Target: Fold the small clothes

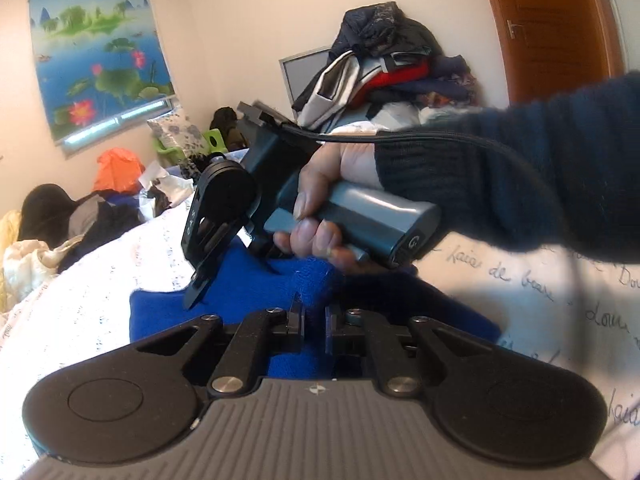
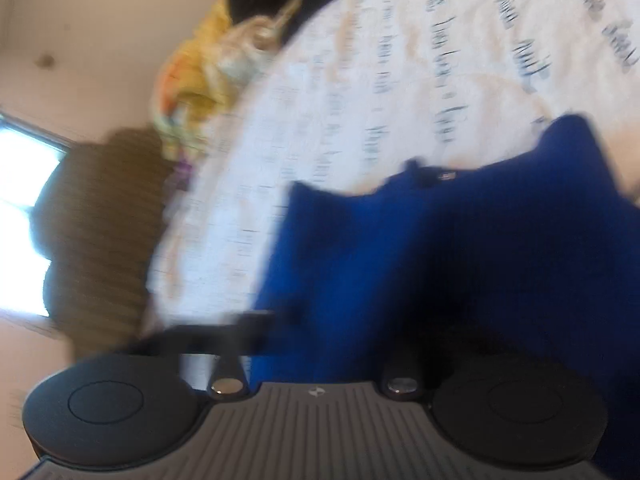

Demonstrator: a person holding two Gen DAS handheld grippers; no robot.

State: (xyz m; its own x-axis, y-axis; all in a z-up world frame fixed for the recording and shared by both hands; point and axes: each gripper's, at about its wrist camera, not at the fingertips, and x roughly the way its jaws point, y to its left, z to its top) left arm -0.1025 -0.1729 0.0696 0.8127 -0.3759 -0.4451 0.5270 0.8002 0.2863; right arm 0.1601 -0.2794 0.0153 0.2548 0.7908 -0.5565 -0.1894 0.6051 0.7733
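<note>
A blue fleece garment (image 1: 248, 292) lies on the white bedspread with script print (image 1: 92, 304). My left gripper (image 1: 314, 312) is shut on a raised fold of the blue garment right in front of the camera. My right gripper (image 1: 232, 284), held in a hand with a dark sleeve, stands over the garment with its fingertips spread and pressing into the cloth. In the blurred right wrist view the blue garment (image 2: 440, 264) fills the lower right and covers the right finger; only the left finger (image 2: 224, 332) shows.
A heap of clothes (image 1: 384, 68) stands at the far side by a wooden door (image 1: 552, 28). More clothes and an orange bag (image 1: 118, 168) lie at the bed's left. A lotus-print blind (image 1: 96, 56) hangs on the wall.
</note>
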